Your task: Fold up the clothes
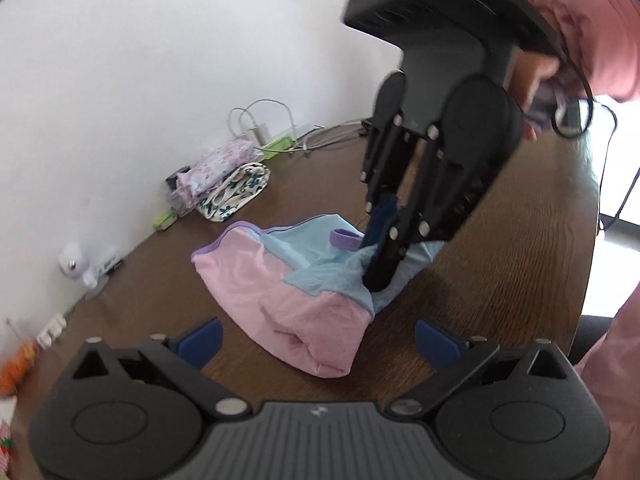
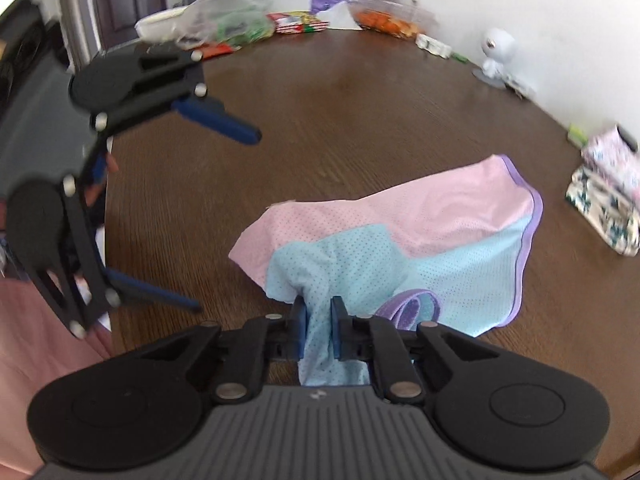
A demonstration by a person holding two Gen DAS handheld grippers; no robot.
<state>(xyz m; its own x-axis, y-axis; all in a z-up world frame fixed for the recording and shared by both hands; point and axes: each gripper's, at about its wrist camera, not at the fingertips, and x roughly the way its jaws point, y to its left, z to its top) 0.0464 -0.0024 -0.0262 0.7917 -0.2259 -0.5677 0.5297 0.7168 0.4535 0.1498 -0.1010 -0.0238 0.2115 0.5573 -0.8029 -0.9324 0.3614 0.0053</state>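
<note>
A pink and light-blue mesh garment with purple trim lies crumpled on the brown wooden table. My right gripper is shut on a bunch of its light-blue fabric, which runs up between the blue pads. In the left wrist view the right gripper points steeply down into the blue part, held by a hand in a pink sleeve. My left gripper stands open just short of the garment's pink end, holding nothing. From the right wrist it appears as the left gripper with fingers spread wide.
A stack of folded patterned clothes sits by the white wall. A small white camera figure, chargers with cables, a bowl and snack packets line the table's far edge. The table's rim curves close on the right.
</note>
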